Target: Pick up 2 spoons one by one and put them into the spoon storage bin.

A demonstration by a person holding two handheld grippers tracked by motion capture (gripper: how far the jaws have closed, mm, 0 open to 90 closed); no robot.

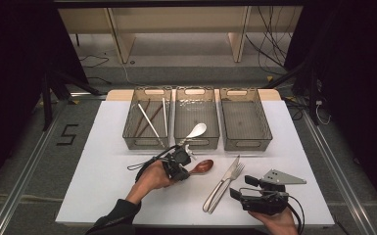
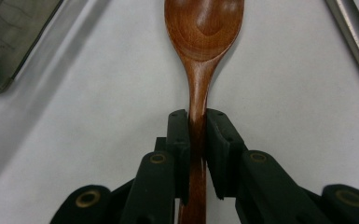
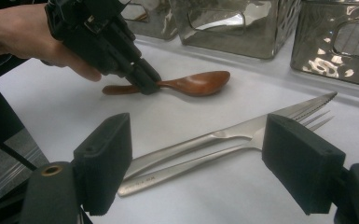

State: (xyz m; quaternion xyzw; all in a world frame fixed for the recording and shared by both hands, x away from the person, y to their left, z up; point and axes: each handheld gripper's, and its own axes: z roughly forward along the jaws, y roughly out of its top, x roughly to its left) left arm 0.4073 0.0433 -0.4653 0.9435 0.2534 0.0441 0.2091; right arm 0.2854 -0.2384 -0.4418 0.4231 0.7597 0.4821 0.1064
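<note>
Now, left hand-held gripper (image 2: pixel 197 122) clamped on the wooden spoon (image 2: pixel 203 42)
Its jaws pinch the handle narrowly; spoon lies on the white surface (image 1: pixel 107 147) before the baskets; right hand-held gripper (image 3: pixel 196 158) gapes wide, empty

counted on the white table top (image 1: pixel 103 186): three clear grey plastic bins (image 1: pixel 196 120) in one row. one brown wooden spoon (image 1: pixel 201 167). one white spoon (image 1: pixel 196 130) at the middle bin. one steel knife (image 1: pixel 225 178), one steel fork (image 1: pixel 231 177). left bin held thin sticks (image 1: pixel 149 121), pale and dark; exact number could not be told. two black handheld grippers (image 1: pixel 178 164).
</note>
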